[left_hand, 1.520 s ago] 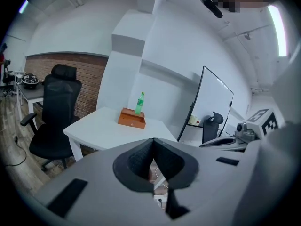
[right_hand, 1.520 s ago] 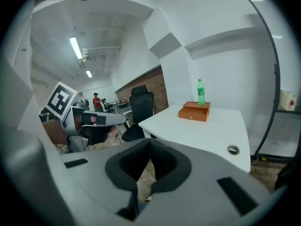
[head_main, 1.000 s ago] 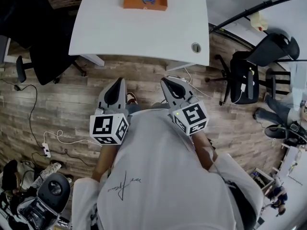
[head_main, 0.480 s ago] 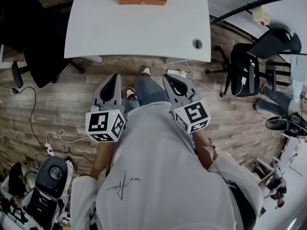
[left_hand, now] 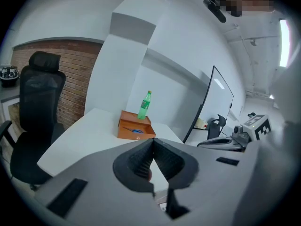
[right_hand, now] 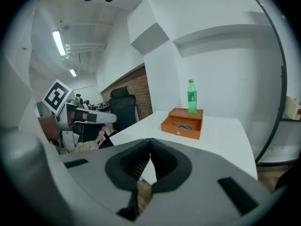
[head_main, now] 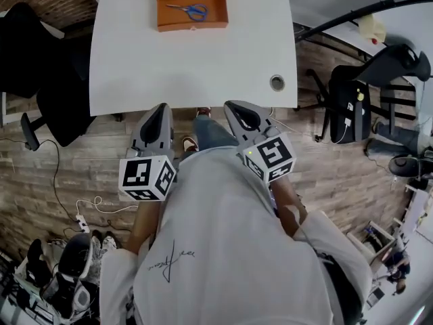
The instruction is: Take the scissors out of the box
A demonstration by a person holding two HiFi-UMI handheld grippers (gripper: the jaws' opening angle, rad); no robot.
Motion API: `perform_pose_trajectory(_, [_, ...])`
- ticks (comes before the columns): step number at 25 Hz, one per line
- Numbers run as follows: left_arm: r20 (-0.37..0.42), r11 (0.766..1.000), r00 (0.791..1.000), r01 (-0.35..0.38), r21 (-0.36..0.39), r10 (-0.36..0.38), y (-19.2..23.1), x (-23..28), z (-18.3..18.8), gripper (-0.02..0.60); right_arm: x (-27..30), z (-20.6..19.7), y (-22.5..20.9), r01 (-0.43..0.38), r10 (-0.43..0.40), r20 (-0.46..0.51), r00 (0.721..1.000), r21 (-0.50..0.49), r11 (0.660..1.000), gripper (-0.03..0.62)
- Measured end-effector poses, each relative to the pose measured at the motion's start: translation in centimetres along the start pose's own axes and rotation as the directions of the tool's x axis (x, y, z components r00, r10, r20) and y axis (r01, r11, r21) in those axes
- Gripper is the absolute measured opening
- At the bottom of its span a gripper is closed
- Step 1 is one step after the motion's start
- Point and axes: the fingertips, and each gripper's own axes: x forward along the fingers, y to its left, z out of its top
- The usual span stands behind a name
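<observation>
An orange open box (head_main: 191,20) stands at the far side of the white table (head_main: 196,66). Blue-handled scissors (head_main: 190,9) lie inside it. The box (left_hand: 135,130) and scissors (left_hand: 136,131) also show in the left gripper view, and the box (right_hand: 182,123) and scissors (right_hand: 180,125) in the right gripper view. My left gripper (head_main: 161,109) and right gripper (head_main: 234,106) are side by side at the table's near edge, well short of the box. Both are shut with nothing between the jaws, as the left gripper (left_hand: 153,142) and right gripper (right_hand: 150,142) show close up.
A green bottle (left_hand: 145,105) stands just behind the box. A round cable hole (head_main: 277,82) sits at the table's near right corner. Black office chairs stand left (head_main: 40,80) and right (head_main: 358,93) of the table. Cables lie on the wood floor (head_main: 88,205).
The person has walked toward the table. The table and box have slid down the head view, and both shut grippers now reach the table's near edge.
</observation>
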Motion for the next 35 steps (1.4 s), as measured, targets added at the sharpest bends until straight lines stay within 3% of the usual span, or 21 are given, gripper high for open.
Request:
perform_pose_trajectory(5, [-0.004, 1.000, 1.000, 0.025, 0.012, -0.025, 0.2, 4.4, 2.5, 0.008, 2.6, 1.1, -3.1, -0.022, 0.021, 0.004, 1.000, 0.057, 0.998, 0.008])
perform_pose_trajectory(18, [-0.026, 0.999, 0.999, 0.031, 0.030, -0.031, -0.5, 11.9, 5.2, 0.008, 6.8, 3.2, -9.2, -0.076, 0.076, -0.007, 0.997, 0.059, 0.995, 0.008])
perform_pose_trajectory(30, [-0.044, 1.000, 0.999, -0.021, -0.015, 0.021, 0.0, 13.0, 4.3, 0.008, 8.7, 2.8, -10.6, -0.148, 0.150, -0.059, 0.987, 0.022, 0.989, 0.008])
perform_pose_trajectory(35, [-0.037, 0.999, 0.999, -0.008, -0.045, 0.006, 0.4, 13.0, 4.3, 0.008, 9.5, 3.9, -10.0, -0.199, 0.198, -0.051, 0.979, -0.007, 0.980, 0.008])
